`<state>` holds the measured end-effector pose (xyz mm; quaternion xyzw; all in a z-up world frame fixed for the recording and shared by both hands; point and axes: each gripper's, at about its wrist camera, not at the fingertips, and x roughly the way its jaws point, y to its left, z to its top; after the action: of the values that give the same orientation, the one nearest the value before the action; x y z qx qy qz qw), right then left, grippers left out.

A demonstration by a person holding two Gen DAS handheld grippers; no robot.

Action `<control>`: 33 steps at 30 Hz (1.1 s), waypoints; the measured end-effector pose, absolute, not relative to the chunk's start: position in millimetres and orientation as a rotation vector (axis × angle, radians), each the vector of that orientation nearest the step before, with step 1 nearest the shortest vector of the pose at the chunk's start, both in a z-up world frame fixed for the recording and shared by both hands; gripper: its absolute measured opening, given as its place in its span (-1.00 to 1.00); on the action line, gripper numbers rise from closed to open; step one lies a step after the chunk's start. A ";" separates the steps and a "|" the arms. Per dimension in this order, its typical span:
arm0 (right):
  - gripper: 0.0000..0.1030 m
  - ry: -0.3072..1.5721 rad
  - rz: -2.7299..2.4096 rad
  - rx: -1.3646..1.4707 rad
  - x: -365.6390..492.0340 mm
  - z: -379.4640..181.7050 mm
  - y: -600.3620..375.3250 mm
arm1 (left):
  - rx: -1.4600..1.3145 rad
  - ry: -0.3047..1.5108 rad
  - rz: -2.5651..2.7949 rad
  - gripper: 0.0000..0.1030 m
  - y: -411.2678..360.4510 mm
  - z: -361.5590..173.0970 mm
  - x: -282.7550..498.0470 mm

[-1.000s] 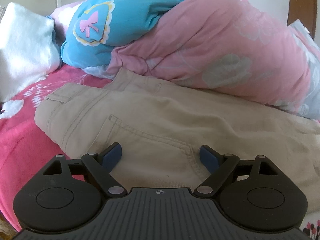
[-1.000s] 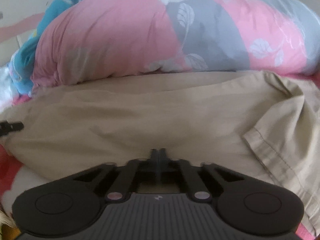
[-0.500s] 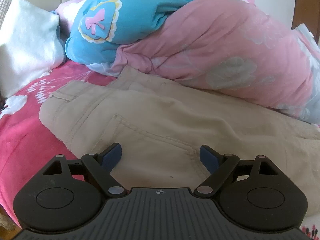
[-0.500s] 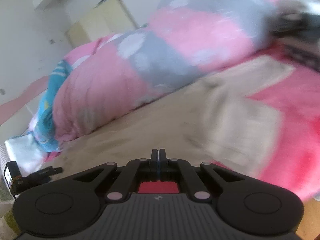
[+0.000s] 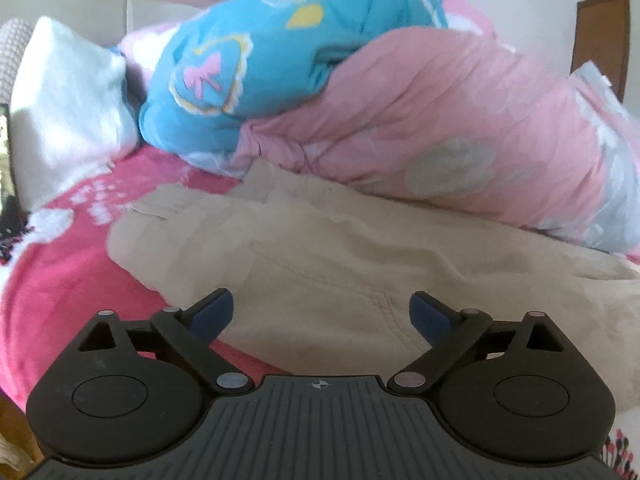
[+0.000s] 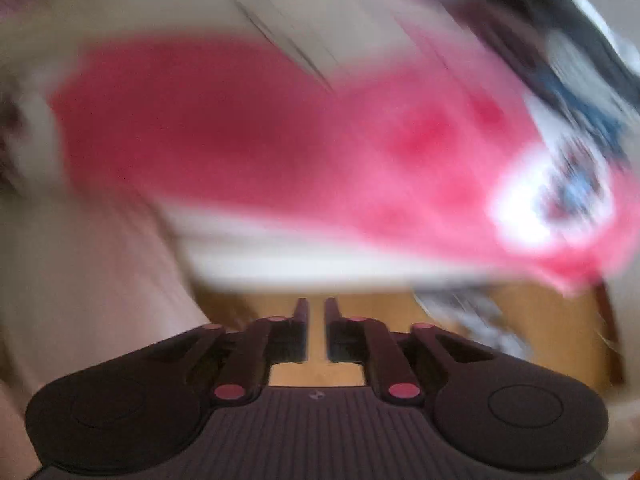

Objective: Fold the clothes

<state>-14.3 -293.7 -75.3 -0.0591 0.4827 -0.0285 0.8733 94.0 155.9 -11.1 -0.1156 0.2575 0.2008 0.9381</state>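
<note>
Beige trousers lie flat on the pink bed cover in the left wrist view, waist end to the left. My left gripper is open and empty, its blue pads just above the trousers' near edge. The right wrist view is badly blurred by motion. My right gripper shows a narrow gap between its fingers and holds nothing, pointing past the bed's edge toward the wooden floor. A blurred beige strip at the top is probably the trousers.
A rolled pink and blue quilt lies behind the trousers. A white pillow sits at the left. A brown door is at the far right. The pink cover fills the right wrist view.
My right gripper has swung away to the right and downward, off the trousers toward the bed's edge, and its fingers have parted slightly. My left gripper has drawn back a little.
</note>
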 end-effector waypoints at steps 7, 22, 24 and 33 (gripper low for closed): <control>-0.15 0.764 0.436 0.019 41.5 -23.1 -195.1 | -0.335 0.495 0.414 0.89 177.9 -8.5 59.9; -0.21 0.918 0.434 1.015 132.9 -94.1 -206.1 | -0.776 0.420 0.279 0.92 254.2 -52.2 86.2; -0.21 0.881 0.366 1.074 137.6 -95.9 -220.0 | -0.809 0.391 0.286 0.92 261.5 -54.8 89.3; -0.24 0.726 0.177 1.225 154.9 -115.3 -261.3 | -0.872 0.311 0.317 0.89 280.1 -59.9 115.4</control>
<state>154.9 -261.3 -115.3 0.5614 0.3326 0.0810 0.7534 115.4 280.1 -59.9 -0.4189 0.1492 0.1524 0.8826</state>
